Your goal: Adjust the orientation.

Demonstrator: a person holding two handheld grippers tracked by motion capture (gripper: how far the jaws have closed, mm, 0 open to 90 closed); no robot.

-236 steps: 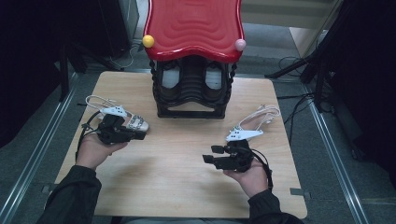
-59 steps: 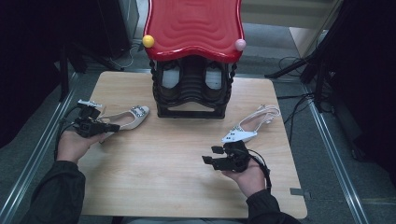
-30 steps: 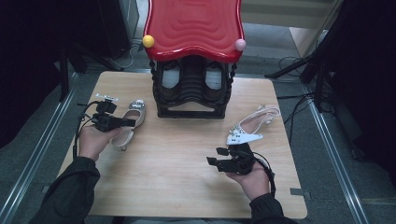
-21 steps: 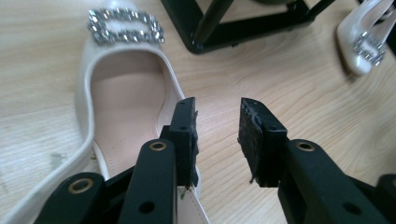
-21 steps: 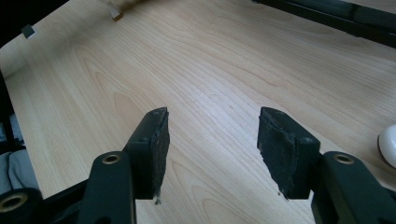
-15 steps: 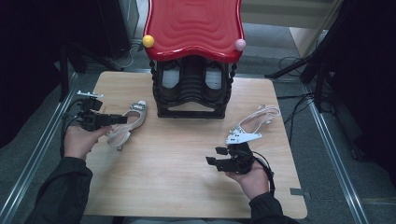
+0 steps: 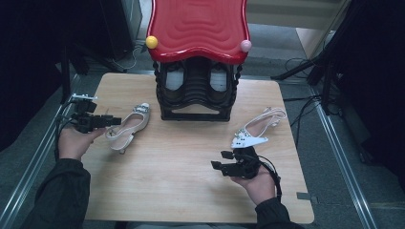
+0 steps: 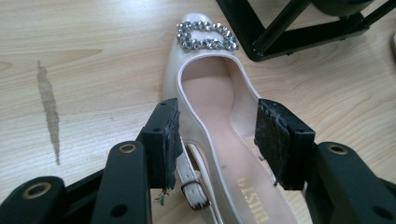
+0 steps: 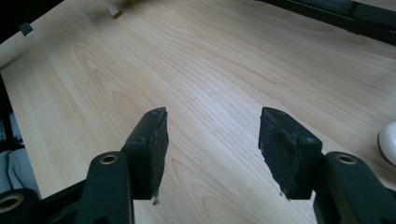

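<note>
A beige heeled shoe with a rhinestone buckle on its toe lies on the wooden table, toe pointing toward the rack. My left gripper is at the shoe's heel end. In the left gripper view, the left gripper is open, its pads on either side of the heel end of the shoe, which they do not clamp. My right gripper hovers open over bare wood at the near right, nothing between its jaws.
A black shoe rack with a wavy red top stands at the table's back middle, with pale shoes inside. A white cable loops on the table behind the right gripper. Metal rails run along both table sides.
The left gripper let go of the shoe on the table, came back over it, then drew left. The shoe has turned, toe toward the rack. The right gripper has barely moved.
</note>
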